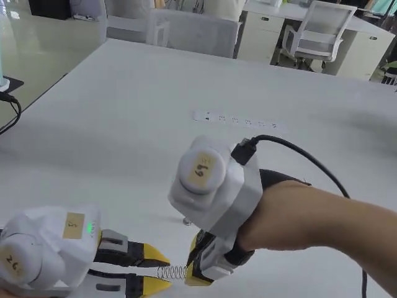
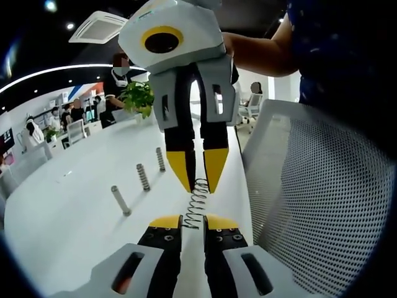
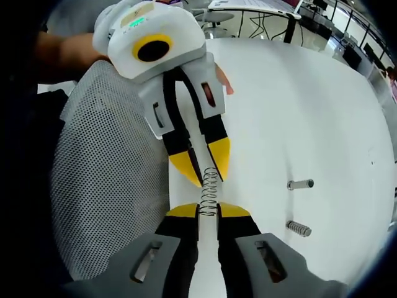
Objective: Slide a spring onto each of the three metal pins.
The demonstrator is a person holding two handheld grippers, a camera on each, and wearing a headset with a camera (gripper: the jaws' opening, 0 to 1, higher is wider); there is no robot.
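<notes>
While the spring [image 2: 197,202] is held in the air over the near side of the table [image 1: 124,136], one end is pinched by the left gripper [image 2: 193,222] and the other by the right gripper [image 2: 200,179], both pairs of jaws pressed lightly onto the coil. Further along the table a bare pin [image 2: 120,200] is seen; the middle pin [image 2: 143,177] and the far pin [image 2: 160,159] look already sleeved. The spring is judged light, thin and bouncy, easily bent or flicked away. It would best be gripped gently across the coils near one end, the other end left free for the pin.
</notes>
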